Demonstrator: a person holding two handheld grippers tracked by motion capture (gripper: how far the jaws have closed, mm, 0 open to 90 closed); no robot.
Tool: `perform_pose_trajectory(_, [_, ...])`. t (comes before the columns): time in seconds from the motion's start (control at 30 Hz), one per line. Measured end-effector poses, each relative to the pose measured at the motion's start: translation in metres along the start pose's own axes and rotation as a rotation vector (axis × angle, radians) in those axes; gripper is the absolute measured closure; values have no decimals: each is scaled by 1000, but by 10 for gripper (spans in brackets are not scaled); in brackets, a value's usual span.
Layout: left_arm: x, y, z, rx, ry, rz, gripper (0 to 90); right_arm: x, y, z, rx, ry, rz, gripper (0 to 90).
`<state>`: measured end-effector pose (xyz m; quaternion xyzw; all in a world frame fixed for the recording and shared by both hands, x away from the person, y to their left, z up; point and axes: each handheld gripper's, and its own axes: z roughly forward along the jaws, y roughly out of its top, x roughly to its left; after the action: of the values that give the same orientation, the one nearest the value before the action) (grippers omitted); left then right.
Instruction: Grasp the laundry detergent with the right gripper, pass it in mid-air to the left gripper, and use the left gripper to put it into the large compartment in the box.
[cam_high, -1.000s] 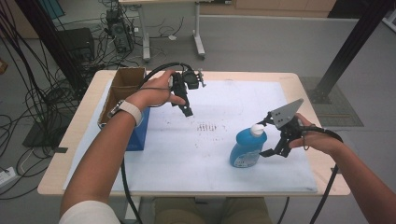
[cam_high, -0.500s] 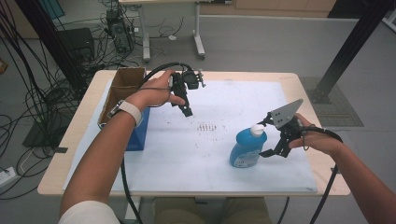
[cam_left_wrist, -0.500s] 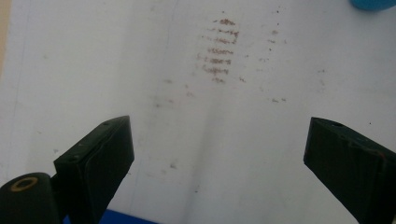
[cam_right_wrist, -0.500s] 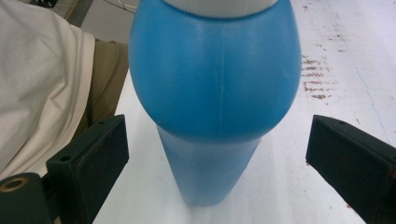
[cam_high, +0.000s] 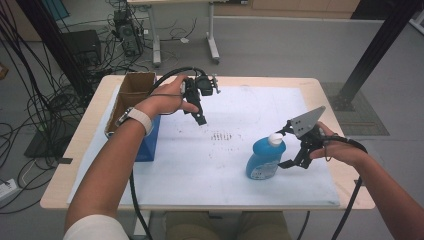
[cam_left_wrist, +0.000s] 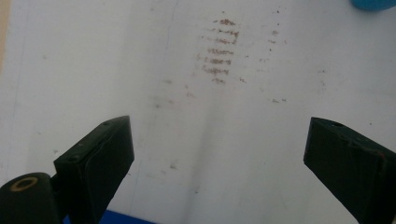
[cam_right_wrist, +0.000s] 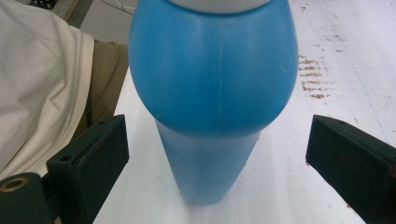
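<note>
We see the blue bottle (cam_high: 264, 159) standing upright on the white mat (cam_high: 200, 165), between the spread jaws of the right gripper (cam_high: 291, 149), pads clear of its sides; the left gripper (cam_high: 200, 118) hangs above the mat near the cardboard box (cam_high: 131, 92), jaws wide apart, empty

No legible txt anywhere; blue bottle (cam_high: 263, 159) label too blurry to read

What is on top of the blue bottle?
A white cap sits on top of the blue bottle. The cap covers the opening, so what is inside cannot be seen.
</note>
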<state>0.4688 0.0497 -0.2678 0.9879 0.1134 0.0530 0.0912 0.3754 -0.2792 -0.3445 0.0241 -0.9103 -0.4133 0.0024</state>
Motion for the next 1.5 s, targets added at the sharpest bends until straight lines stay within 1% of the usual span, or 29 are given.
perform_pose_trajectory(0.43, [0, -1, 0, -5, 2, -7, 89, 0, 0, 0, -1, -1, -1, 56])
perform_pose_trajectory(0.6, [0, 0, 0, -1, 3, 0, 90, 1, 0, 1, -5, 0, -1, 56])
perform_pose_trajectory(1.07, [0, 0, 1, -3, 2, -4, 89, 2, -3, 7, -18, 3, 2, 56])
perform_pose_trajectory(1.5, [0, -1, 1, 4, 4, -6, 90, 3, -7, 15, -54, -3, 10, 59])
